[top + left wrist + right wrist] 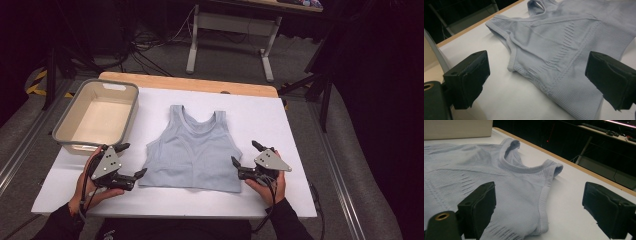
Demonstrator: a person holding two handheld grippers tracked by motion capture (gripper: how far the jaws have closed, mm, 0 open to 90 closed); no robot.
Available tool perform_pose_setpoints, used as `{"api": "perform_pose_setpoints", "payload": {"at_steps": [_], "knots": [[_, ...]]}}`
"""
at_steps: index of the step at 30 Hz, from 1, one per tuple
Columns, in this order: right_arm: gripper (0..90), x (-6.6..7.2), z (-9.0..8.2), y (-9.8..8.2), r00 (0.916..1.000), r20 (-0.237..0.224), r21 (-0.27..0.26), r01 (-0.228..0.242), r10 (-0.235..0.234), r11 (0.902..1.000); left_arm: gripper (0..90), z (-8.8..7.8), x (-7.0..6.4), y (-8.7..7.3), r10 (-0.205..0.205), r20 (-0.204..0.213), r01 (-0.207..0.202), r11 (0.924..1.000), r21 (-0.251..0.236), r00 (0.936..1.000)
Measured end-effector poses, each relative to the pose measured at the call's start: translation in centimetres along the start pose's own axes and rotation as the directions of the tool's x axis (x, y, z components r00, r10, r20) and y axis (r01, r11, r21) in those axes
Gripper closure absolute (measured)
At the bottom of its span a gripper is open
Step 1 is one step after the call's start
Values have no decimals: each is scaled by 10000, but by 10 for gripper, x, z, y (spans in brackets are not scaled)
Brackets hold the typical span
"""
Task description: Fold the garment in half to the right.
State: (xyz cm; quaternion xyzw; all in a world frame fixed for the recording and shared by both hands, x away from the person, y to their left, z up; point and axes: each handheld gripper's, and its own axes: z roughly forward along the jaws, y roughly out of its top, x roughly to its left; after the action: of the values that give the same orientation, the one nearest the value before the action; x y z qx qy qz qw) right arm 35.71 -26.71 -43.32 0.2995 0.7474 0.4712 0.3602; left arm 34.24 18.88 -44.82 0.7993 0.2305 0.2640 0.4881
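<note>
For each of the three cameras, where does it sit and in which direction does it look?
High view: above the person's side, facing forward and down on the table; hands with left gripper and right gripper.
Left gripper view: between open jaws toward the top.
Right gripper view: between open jaws toward its armhole side.
All share the top.

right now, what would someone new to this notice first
A pale blue top lies flat in the middle of the white table, straps pointing away from the person. An open left gripper and an open right gripper flank its lower corners, close to the fabric but not closed on it. A beige bin stands empty at the far left of the table.
</note>
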Motion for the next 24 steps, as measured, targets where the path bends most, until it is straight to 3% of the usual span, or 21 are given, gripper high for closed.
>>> {"api": "perform_pose_setpoints", "payload": {"at_steps": [8,11,13,21,24], "knots": [[146,1,2,2,9996,199,20,-191,191,9998,90,-5,-4,2,-89,-153,86,9998,-183,9998],[199,3,3,6,9996,158,46,-254,253,9997,90,-8,-5,0,-100,-73,99,9999,-92,9999],[246,4,4,10,9995,-55,91,-299,299,9995,91,-8,-5,-2,-178,-45,178,9998,19,9998],[294,9,15,25,9965,-800,119,-238,246,9996,107,-4,-5,-5,-169,169,164,9993,328,9997],[284,9,16,27,9959,-850,99,-316,323,9995,98,-3,-6,-5,-256,289,245,9990,372,9993]]}}
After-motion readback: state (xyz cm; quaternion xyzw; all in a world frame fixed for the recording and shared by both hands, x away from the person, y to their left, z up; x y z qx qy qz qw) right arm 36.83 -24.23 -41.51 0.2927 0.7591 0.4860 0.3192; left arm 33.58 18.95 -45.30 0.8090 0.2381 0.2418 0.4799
